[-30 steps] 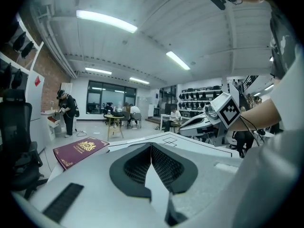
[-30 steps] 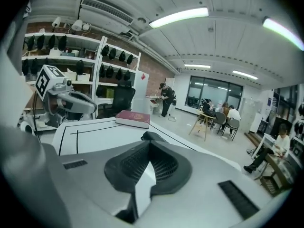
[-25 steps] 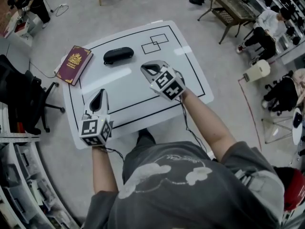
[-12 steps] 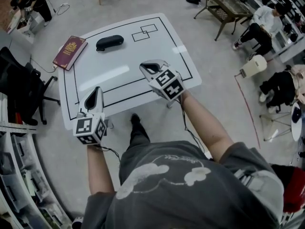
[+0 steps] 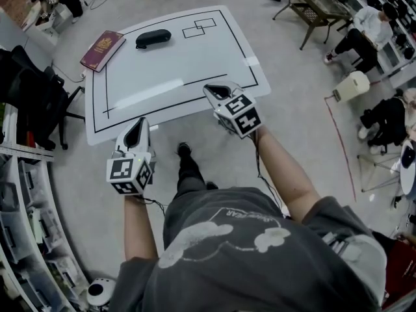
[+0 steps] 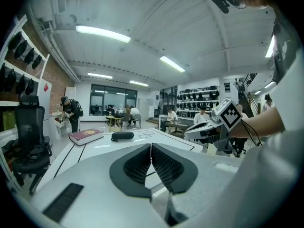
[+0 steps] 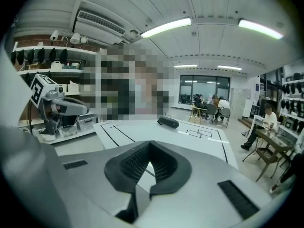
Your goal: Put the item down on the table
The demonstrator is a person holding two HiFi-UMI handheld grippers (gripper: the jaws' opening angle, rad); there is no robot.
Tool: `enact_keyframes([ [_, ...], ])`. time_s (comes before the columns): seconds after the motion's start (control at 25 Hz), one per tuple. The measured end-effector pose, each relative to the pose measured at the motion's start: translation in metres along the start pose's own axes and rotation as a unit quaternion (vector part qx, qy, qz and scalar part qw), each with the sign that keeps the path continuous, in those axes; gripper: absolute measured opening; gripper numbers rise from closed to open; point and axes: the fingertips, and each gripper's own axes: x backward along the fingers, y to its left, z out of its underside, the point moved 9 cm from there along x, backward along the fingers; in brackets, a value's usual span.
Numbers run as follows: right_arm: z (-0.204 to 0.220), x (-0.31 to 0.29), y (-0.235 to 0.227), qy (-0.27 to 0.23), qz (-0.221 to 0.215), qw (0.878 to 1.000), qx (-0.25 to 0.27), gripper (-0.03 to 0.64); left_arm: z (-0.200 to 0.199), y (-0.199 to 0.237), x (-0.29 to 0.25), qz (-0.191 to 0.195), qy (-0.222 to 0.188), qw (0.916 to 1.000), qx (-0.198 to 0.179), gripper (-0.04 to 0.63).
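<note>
A dark red book (image 5: 102, 50) and a black oblong case (image 5: 153, 38) lie at the far side of the white table (image 5: 175, 77); both also show in the left gripper view, book (image 6: 86, 136) and case (image 6: 122, 135). My left gripper (image 5: 139, 123) hangs just off the table's near edge, shut and empty, its jaws meeting (image 6: 151, 148). My right gripper (image 5: 214, 90) is over the near edge at the right, also shut with nothing in it (image 7: 150, 144). The right gripper view shows the case (image 7: 168, 122) far ahead.
A black office chair (image 5: 29, 90) stands left of the table, with shelving (image 5: 26, 207) below it. A wooden table (image 5: 318, 5) and seated people are at the upper right. A white cylinder (image 5: 351, 86) stands on the floor at the right.
Both grippers have drawn back from over the table to its near edge. The table now sits farther from the person. Both pairs of jaws stay shut.
</note>
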Motion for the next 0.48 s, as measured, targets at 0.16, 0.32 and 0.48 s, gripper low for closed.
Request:
enact_keyframes([
  [0.16, 0.014, 0.019, 0.007, -0.003, -0.001, 1.0, -0.007, -0.003, 0.007, -0.015, 0.012, 0.0, 0.002, 1.0, 0.003, 0.005],
  [0.32, 0.023, 0.031, 0.015, 0.0, 0.0, 1.0, -0.008, -0.003, 0.015, -0.024, 0.023, 0.003, -0.001, 1.0, 0.006, 0.005],
  [0.48, 0.027, 0.038, 0.02, -0.003, 0.004, 1.0, -0.007, -0.003, 0.021, -0.027, 0.03, 0.0, -0.005, 1.0, 0.008, 0.005],
])
